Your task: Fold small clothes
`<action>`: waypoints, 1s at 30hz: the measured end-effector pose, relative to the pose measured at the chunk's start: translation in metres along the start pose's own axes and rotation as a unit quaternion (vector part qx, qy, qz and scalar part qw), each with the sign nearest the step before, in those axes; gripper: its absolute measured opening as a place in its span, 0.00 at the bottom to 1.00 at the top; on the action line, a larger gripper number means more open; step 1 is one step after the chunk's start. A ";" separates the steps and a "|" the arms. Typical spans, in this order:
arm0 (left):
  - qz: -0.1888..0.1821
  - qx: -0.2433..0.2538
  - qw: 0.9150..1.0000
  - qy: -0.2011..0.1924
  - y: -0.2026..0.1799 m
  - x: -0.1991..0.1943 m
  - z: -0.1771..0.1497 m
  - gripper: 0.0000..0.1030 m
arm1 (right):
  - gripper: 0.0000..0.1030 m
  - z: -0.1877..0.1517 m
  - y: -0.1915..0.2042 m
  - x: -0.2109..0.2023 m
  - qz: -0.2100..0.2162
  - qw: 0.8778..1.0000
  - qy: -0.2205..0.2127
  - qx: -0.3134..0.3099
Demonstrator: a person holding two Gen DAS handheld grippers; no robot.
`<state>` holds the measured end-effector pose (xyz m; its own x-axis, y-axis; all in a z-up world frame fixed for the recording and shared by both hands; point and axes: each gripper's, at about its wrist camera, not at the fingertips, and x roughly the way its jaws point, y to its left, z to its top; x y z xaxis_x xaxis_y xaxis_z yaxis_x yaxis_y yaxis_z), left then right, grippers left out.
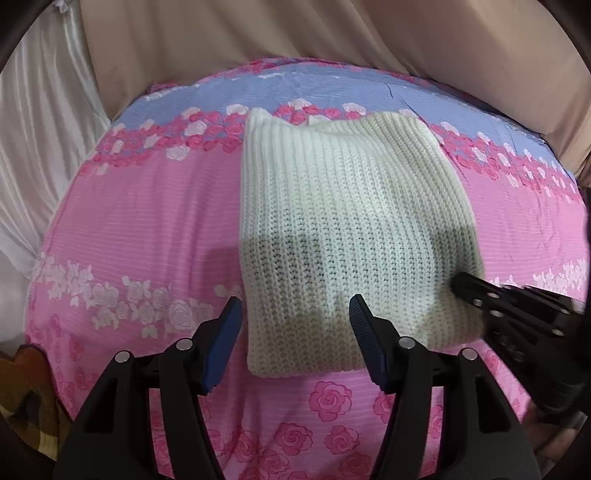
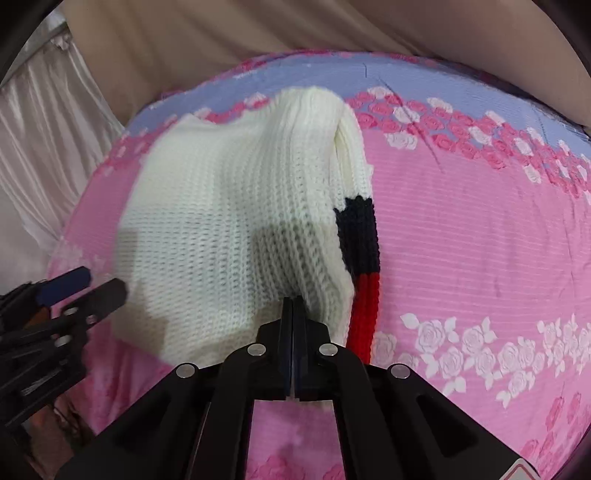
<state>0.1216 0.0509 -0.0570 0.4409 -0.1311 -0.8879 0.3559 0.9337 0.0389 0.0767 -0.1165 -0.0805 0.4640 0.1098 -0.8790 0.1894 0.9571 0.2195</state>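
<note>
Overhead, both wrist views looked down on a cream-white ribbed knit garment (image 1: 351, 236) lying folded on a pink bedsheet printed with roses and crossed by a lilac band (image 1: 147, 229).

Left gripper (image 1: 295, 314): jaws stood apart, blue pads (image 1: 225, 343) facing each other across a clear gap. The near left corner of the knit lay in that gap, below and between the fingertips; whether the pads touched the fabric could not be told. Nothing was pinched. The rest of the garment stretched ahead of this claw and off to its right.

Right gripper (image 2: 293, 306): jaws were pressed together, no gap between the pads. The tips sat against the near right edge of the cream knit (image 2: 229, 221), and the fabric rose into a ridge just ahead of them, so the claw appeared clamped on that edge. Immediately right of the tips ran a knitted strip, navy above and red below (image 2: 364, 269), along the garment's right side. From the left wrist view this claw entered at the right, its tip on the knit's right edge (image 1: 465, 284).

Beyond the garment, ahead of both claws, hung beige drapery (image 1: 258, 33); to the far left, a white satin curtain (image 1: 40, 129).
</note>
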 end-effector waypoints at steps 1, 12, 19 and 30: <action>0.008 0.000 1.000 -0.005 0.000 -0.002 -0.001 0.56 | 0.04 -0.001 0.002 -0.010 0.001 1.000 -0.010 -0.003; 0.099 -0.045 0.978 -0.181 0.002 -0.088 -0.028 0.92 | 0.85 -0.050 -0.002 -0.134 -0.051 0.978 -0.200 0.013; 0.068 -0.039 0.974 -0.214 0.004 -0.122 -0.045 0.95 | 0.90 -0.081 -0.006 -0.132 -0.035 0.980 -0.176 0.090; 0.049 -0.006 0.988 -0.145 0.002 -0.101 -0.071 0.95 | 0.90 -0.114 0.037 -0.119 -0.081 0.979 -0.180 0.056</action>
<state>0.0188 0.0894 0.0001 0.6912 -0.1276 -0.7113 0.2909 0.9502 0.1123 -0.0701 -0.0634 -0.0158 0.6921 -0.1614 -0.7036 0.3689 0.9169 0.1525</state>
